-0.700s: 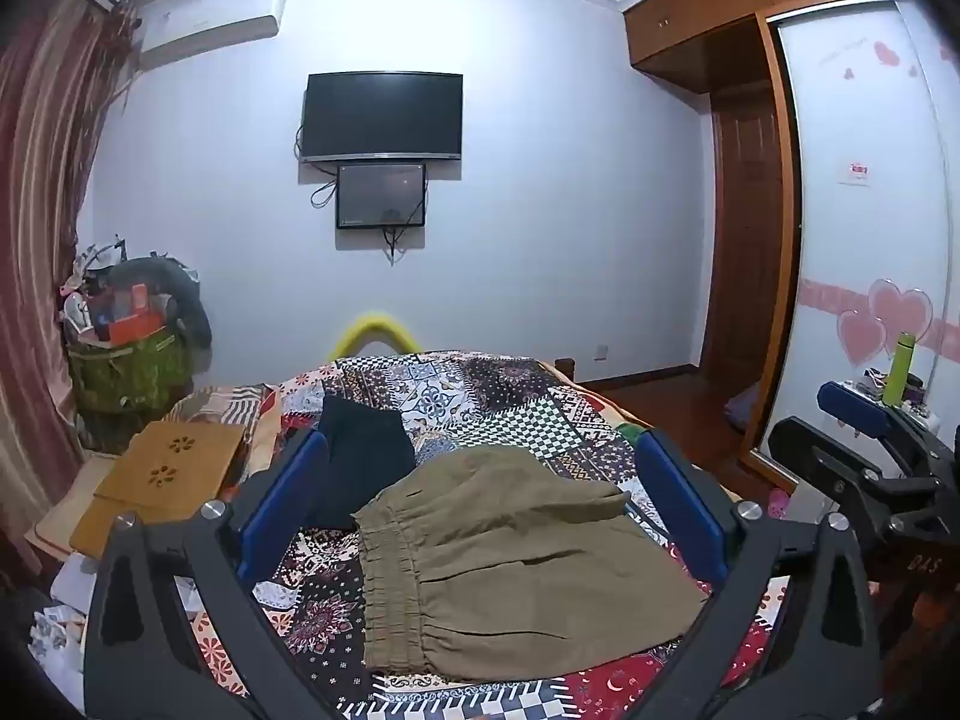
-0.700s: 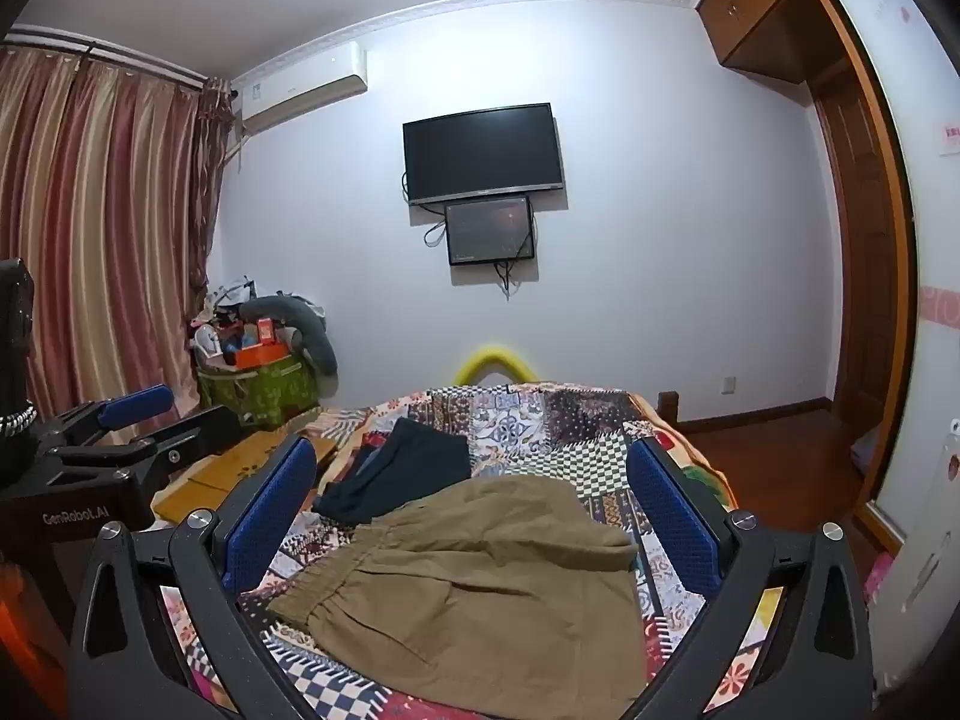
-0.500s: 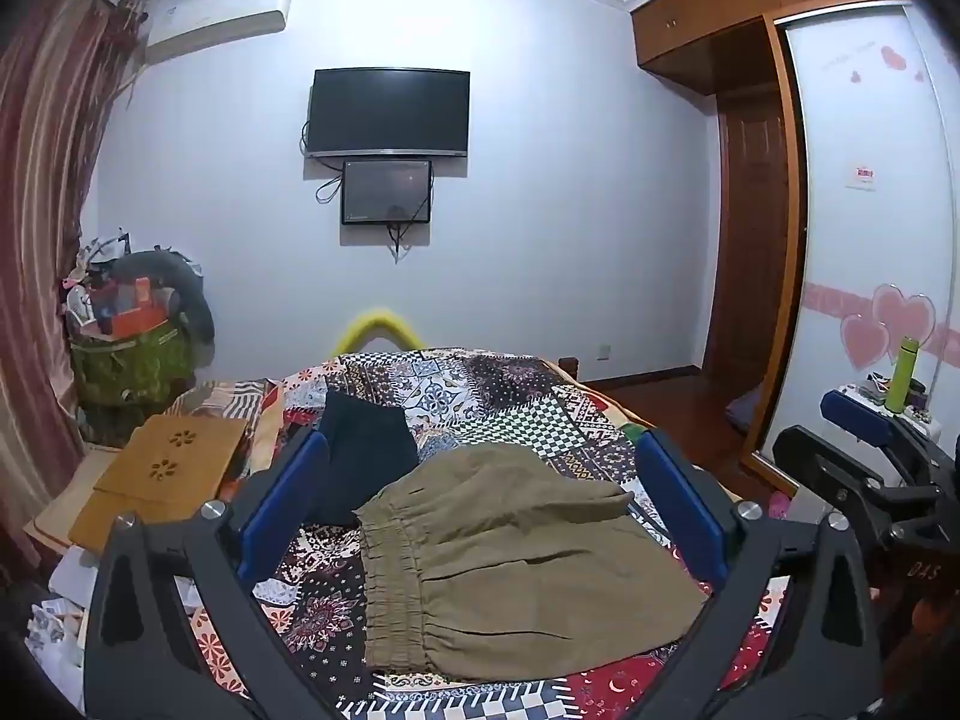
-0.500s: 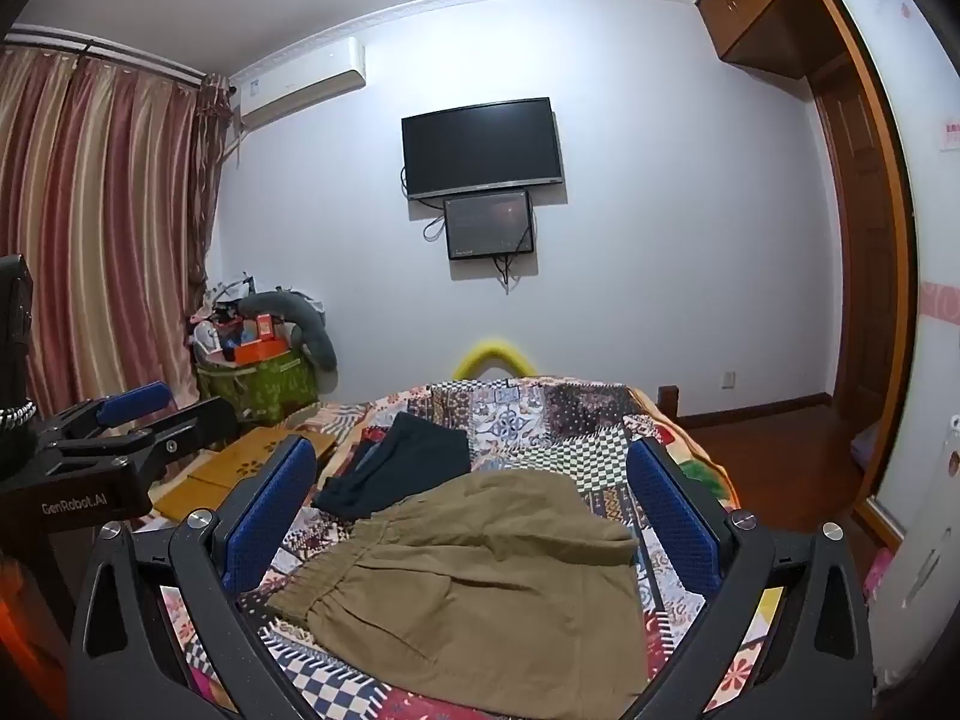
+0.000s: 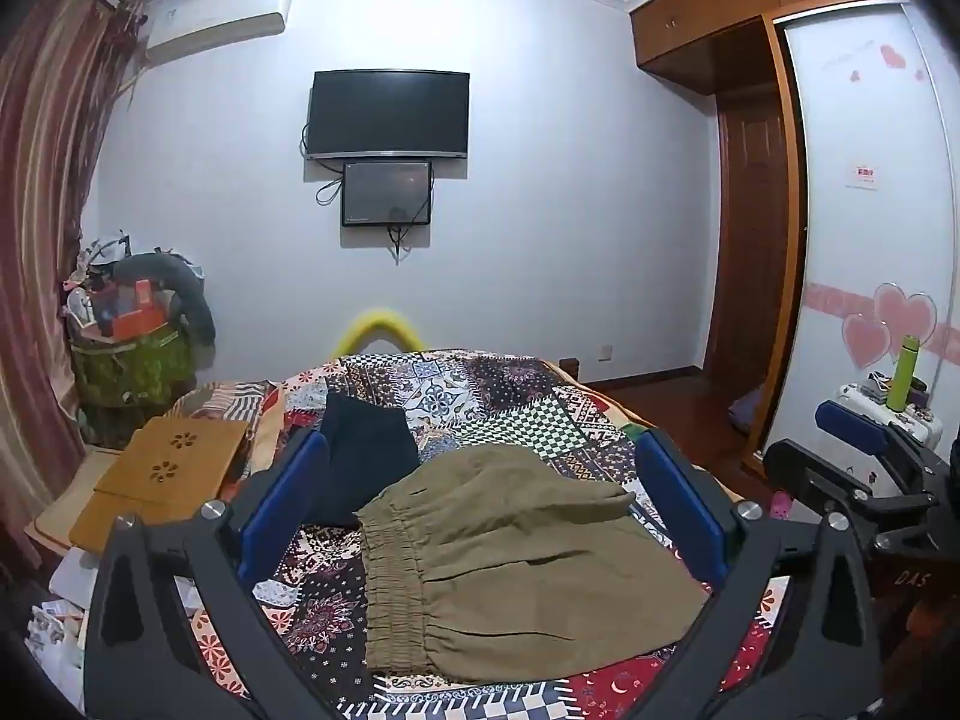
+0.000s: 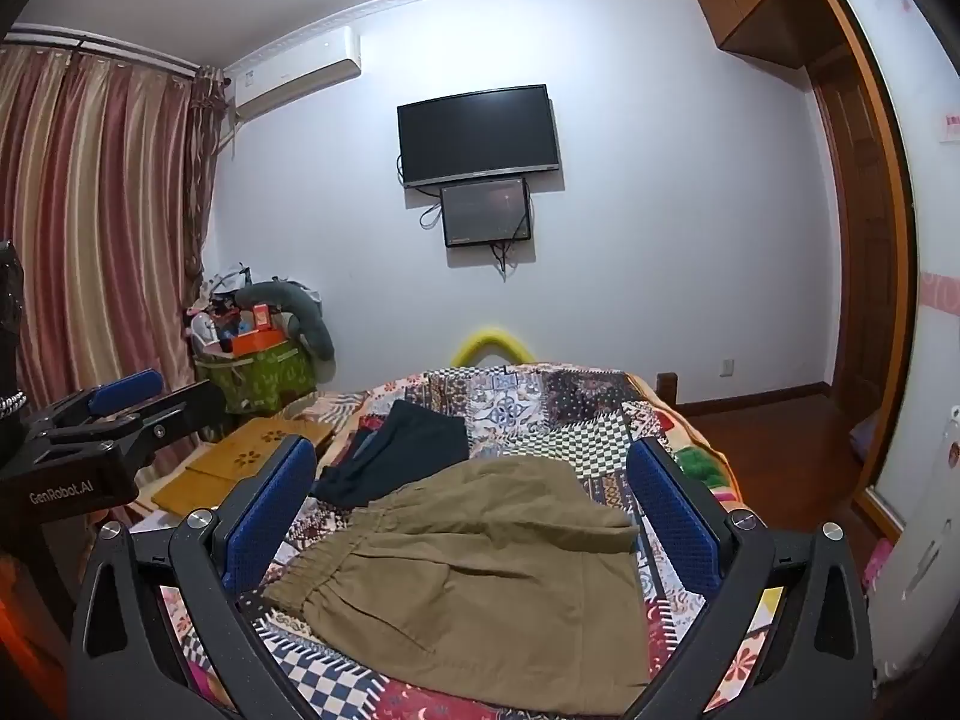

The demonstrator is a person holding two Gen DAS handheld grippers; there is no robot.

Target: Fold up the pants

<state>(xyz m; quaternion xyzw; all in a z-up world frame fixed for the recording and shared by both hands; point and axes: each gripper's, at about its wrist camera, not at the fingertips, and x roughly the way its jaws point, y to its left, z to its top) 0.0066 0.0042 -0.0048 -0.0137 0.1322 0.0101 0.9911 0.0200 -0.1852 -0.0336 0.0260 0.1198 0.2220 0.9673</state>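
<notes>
Left wrist view shows your olive pants (image 5: 516, 546) already folded on the quilt (image 5: 480, 396), both grippers (image 5: 480, 516) (image 6: 474, 516) wide open holding nothing, so you're basically done.

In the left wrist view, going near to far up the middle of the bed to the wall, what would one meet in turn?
Olive pants → dark garment → patchwork bedspread → yellow arch at the bed's far end → small screen → television.
</notes>
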